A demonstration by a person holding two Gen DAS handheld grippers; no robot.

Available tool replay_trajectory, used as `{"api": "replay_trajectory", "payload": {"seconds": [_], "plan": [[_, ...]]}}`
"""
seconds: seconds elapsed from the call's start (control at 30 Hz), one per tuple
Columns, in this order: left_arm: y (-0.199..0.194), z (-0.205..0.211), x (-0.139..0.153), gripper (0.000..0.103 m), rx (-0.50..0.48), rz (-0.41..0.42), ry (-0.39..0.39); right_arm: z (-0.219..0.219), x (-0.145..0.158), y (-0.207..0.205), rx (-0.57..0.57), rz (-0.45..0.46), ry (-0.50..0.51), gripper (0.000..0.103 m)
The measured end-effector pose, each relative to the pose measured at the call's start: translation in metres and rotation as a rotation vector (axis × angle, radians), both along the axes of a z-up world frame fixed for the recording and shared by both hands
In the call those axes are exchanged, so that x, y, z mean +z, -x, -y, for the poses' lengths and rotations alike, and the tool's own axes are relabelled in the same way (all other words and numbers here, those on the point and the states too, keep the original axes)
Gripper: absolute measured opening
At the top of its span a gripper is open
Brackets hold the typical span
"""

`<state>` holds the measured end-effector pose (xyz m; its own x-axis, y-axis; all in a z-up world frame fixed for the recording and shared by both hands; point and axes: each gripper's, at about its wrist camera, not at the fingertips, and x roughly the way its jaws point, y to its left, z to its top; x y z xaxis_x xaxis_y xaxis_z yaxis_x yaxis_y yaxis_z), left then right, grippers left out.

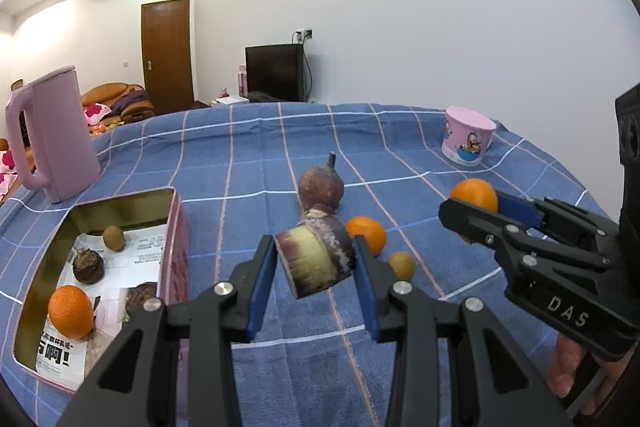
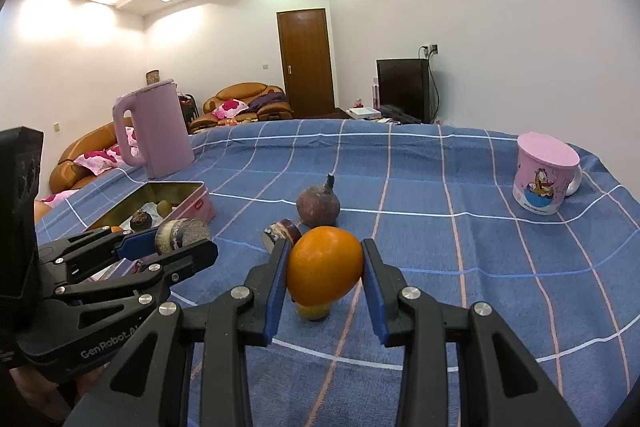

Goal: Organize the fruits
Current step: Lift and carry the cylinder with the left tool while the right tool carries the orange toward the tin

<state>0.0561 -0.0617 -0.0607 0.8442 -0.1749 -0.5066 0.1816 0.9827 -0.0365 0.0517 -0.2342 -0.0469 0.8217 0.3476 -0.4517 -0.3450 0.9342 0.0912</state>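
Left gripper (image 1: 316, 263) clamped on a sugarcane piece (image 1: 316, 259) lifted above the tablecloth (image 1: 400, 147), right gripper (image 2: 325, 273) pinching an orange (image 2: 325, 269).

Home living room: brown leather sofa (image 2: 244, 103) with floral cushions, wooden door (image 2: 306, 61), TV (image 2: 402, 89) by white wall, recessed ceiling lights. Table (image 2: 440, 227) in blue checked cloth carries pink kettle (image 2: 154, 131) and cartoon mug (image 2: 544, 179).

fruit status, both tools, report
Left tool shut on sugarcane piece. Right tool shut on orange. Tin open, path clear.
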Motion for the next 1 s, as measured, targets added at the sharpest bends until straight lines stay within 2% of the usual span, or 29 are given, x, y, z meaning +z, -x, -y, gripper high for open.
{"api": "replay_trajectory", "payload": {"seconds": [1.0], "plan": [[0.023,0.002,0.01,0.04,0.031,0.141,-0.027,0.001,0.008,0.016,0.009,0.094,-0.008,0.037]]}}
